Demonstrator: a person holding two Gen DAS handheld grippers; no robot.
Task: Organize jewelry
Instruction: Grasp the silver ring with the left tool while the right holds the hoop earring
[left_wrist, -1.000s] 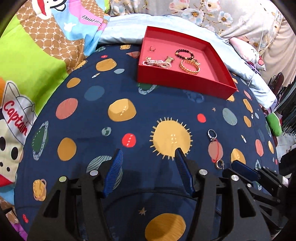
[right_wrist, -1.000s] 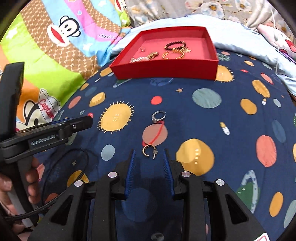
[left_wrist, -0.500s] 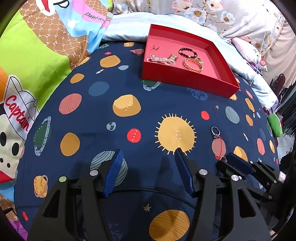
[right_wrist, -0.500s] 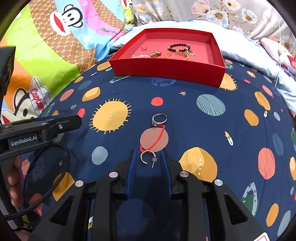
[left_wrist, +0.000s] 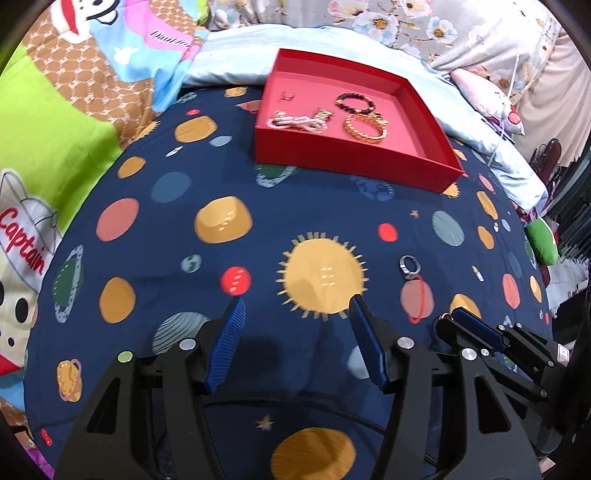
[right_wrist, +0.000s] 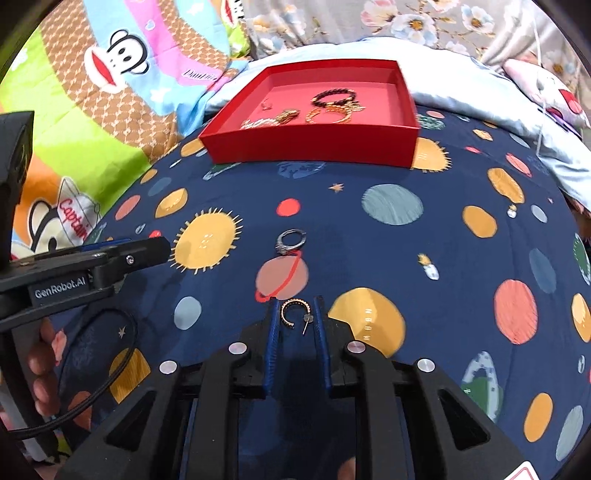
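Observation:
A red tray (left_wrist: 354, 162) (right_wrist: 314, 147) sits at the far side of the navy planet-print bedspread and holds a dark bead bracelet (left_wrist: 354, 104), a gold bracelet (left_wrist: 365, 127), a pearl piece (left_wrist: 295, 120) and a small ring. A silver ring (right_wrist: 291, 240) (left_wrist: 409, 265) lies on the spread. A gold hoop earring (right_wrist: 293, 313) lies between my right gripper's fingers; my right gripper (right_wrist: 295, 314) is partly open around it, not clamped. My left gripper (left_wrist: 297, 314) is wide open and empty, left of the right gripper (left_wrist: 465, 325).
The left gripper's body (right_wrist: 92, 266) and the hand holding it fill the right wrist view's left side. A cartoon monkey blanket (right_wrist: 110, 74) lies to the left, floral pillows (left_wrist: 424, 29) behind the tray, and a pale blue sheet (right_wrist: 480, 96) beside it.
My right gripper has moved forward so the gold hoop earring now lies between its fingers, and the fingers have narrowed a little. My left gripper stays open and has shifted slightly.

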